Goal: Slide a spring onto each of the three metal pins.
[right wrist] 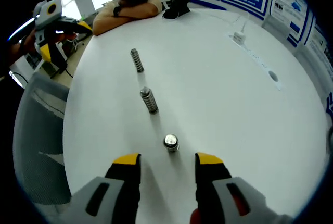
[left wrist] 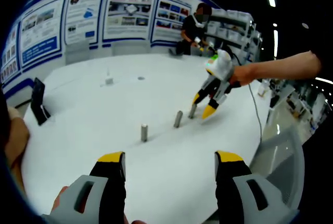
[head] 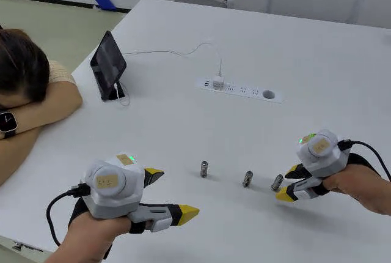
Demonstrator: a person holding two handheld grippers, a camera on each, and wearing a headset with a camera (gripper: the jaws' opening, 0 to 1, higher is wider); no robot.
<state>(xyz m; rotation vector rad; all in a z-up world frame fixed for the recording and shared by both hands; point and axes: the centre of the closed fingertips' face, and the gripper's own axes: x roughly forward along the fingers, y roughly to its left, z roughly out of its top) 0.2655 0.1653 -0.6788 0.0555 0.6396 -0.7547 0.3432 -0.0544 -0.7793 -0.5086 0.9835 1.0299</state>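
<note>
Jaws of the left gripper (head: 170, 192) stand spread with nothing between them, at 7 o'clock in the head view, over a bare part of the white surface (head: 183, 122). Jaws of the right gripper (head: 287, 183) are parted too and hold nothing. They sit at 4 o'clock in the head view, with the third pin (head: 277, 182) just beside their yellow tips on the 9 o'clock side. From that pin a row runs toward 9 o'clock, with the middle pin (head: 247, 178) near it and the first pin (head: 204, 169) a little farther on. All three stand on the surface between the two grippers, and each shows spring coils around it. In the right gripper view the third pin's shiny round top lies just ahead of the gap between the tips, touching neither. The other two recede toward 11 o'clock, with a spring (right wrist: 150, 104) plainly wound on the middle one. Toward 10 o'clock in the head view a dark tablet (head: 108, 64) leans on its stand. At 12 o'clock lies a white power strip (head: 240, 89) with a charger (head: 218, 82) plugged in. At 9 o'clock a person (head: 24, 85) rests their head on folded arms.
</note>
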